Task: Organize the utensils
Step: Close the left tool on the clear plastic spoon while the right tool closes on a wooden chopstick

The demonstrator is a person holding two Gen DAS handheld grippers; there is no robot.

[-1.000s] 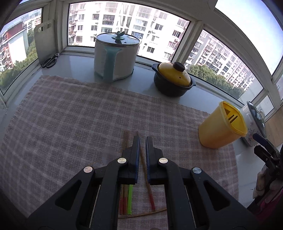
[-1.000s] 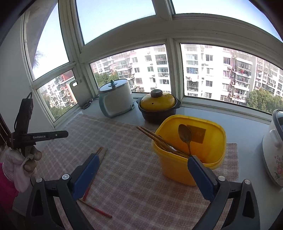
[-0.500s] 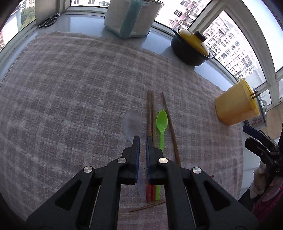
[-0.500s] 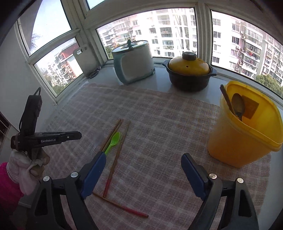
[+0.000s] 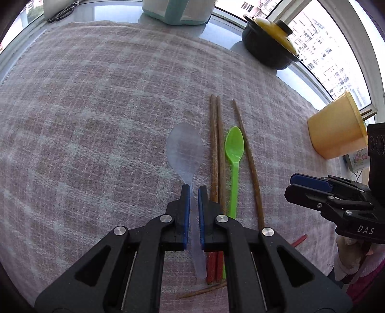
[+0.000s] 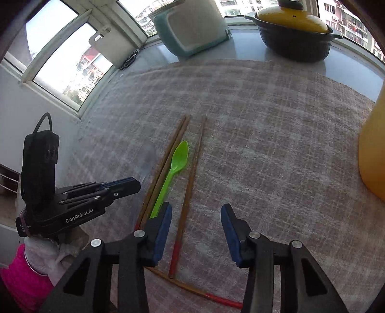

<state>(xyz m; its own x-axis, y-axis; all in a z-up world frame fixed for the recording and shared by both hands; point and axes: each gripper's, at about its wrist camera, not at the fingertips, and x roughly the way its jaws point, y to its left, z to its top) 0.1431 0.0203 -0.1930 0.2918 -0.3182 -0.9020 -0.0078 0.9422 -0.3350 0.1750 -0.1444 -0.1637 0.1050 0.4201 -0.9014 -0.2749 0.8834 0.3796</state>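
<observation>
From the left wrist view, the left gripper (image 5: 192, 190) points down at a checked cloth (image 5: 96, 120), its jaws drawn narrow with a clear spoon's (image 5: 185, 149) handle running between the blue pads; whether the pads press on it cannot be told. To the right lie a pair of chopsticks (image 5: 216, 144) with red ends, a green spoon (image 5: 234, 154), then a single chopstick (image 5: 250, 159). Another chopstick (image 5: 202, 291) lies crosswise near the bottom. The right gripper (image 5: 310, 185) comes in from the right edge, with "DAS" legible on its black body. A yellow bin (image 5: 336, 134) with sticks poking out stands at the cloth's far right. Beyond the cloth, on a grey sill, sit a black pot with a yellow lid (image 5: 269, 43), a white and teal cooker (image 5: 178, 12) and scissors (image 5: 62, 14). Apartment blocks show through the windows.

From the right wrist view, the right gripper (image 6: 196, 209) has its jaws part open and closing, with the single chopstick (image 6: 190, 187) lying on the cloth (image 6: 264, 144) between them, not yet pinched. The green spoon (image 6: 173, 171) lies just left, its handle end hidden behind the left pad. The left gripper (image 6: 130, 186) reads "GenRobot.AI"; a pale glove and pink sleeve (image 6: 21, 272) hold it. The yellow bin (image 6: 373, 154) fills the right edge.
</observation>
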